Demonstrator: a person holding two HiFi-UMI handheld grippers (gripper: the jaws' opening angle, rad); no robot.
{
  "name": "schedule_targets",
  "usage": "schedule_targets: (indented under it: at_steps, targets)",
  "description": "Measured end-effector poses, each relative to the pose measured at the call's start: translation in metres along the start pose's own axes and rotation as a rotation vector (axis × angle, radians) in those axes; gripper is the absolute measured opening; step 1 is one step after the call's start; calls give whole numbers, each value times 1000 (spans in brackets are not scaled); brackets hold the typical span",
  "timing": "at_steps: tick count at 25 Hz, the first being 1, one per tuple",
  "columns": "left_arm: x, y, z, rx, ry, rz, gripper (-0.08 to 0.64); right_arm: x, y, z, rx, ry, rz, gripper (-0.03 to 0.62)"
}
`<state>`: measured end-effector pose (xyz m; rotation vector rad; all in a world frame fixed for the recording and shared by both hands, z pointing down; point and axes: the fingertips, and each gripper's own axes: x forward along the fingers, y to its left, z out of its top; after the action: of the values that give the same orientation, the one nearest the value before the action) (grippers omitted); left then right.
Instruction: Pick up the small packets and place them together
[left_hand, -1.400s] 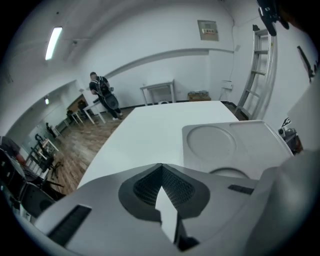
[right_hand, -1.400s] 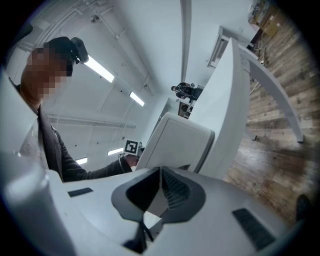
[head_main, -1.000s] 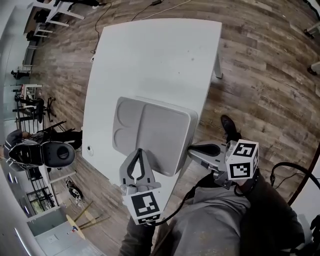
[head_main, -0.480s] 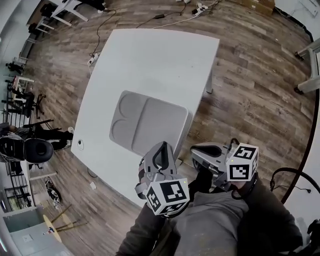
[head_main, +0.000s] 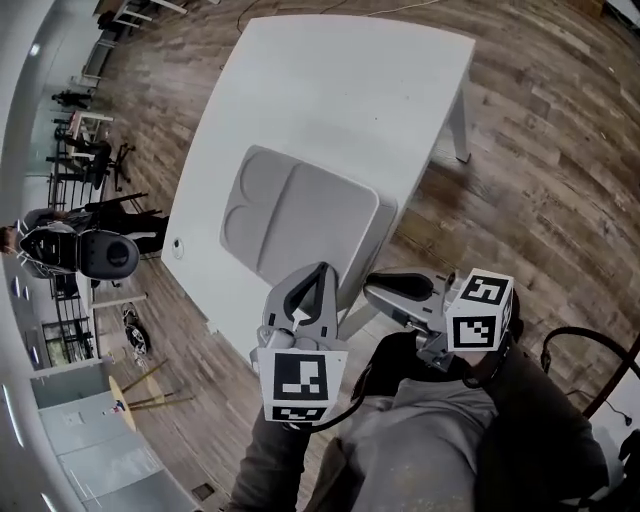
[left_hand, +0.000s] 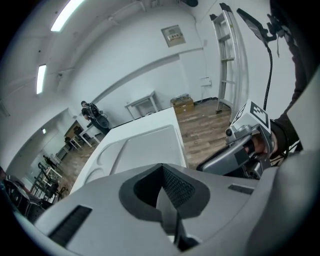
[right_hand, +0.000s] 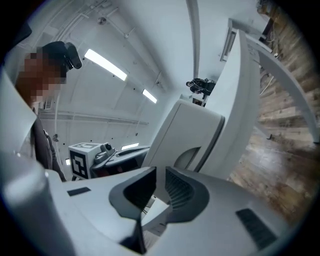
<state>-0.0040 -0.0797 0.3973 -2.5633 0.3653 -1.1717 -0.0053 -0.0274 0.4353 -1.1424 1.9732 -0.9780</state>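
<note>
Ahead of L gripper (head_main: 320, 272), tray (head_main: 300, 215) is sitting bare, no pkts seen; you're holding it closed, R gripper (head_main: 374, 290) just opening, empty.

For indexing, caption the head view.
Left gripper shut, right gripper just opening, empty, beside grey moulded tray on white table.

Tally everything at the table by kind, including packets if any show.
White table: 1
Grey compartment tray: 1
Grippers: 2 (left gripper; right gripper, jaws just opening, nothing between them)
Packets: 0 in view
Total: 4
</note>
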Motion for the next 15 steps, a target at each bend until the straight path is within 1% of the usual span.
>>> schedule_targets:
  at_steps: [3, 5, 6, 9, 10, 12, 15]
  targets:
    - [-5, 5, 0, -63, -50, 31, -3, 0, -6, -5, -24, 4, 29, 44]
    - [-4, 6, -1, -80, -73, 33, -3, -1, -14, -2, -23, -22, 51, 44]
    - [-3, 5, -1, -65, -73, 36, -3, -2, -18, 0, -18, -38, 65, 44]
    - [0, 5, -2, 23, -47, 74, -3, 2, -28, 5, -2, -83, 109, 44]
    - [1, 6, -2, 41, -40, 86, -3, 3, -30, 6, 3, -95, 124, 44]
    - [1, 6, -2, 46, -38, 91, -3, 3, -32, 10, 24, -125, 155, 44]
    - [-1, 8, -3, 36, -42, 75, -3, 4, -30, 19, 62, -169, 192, 44]
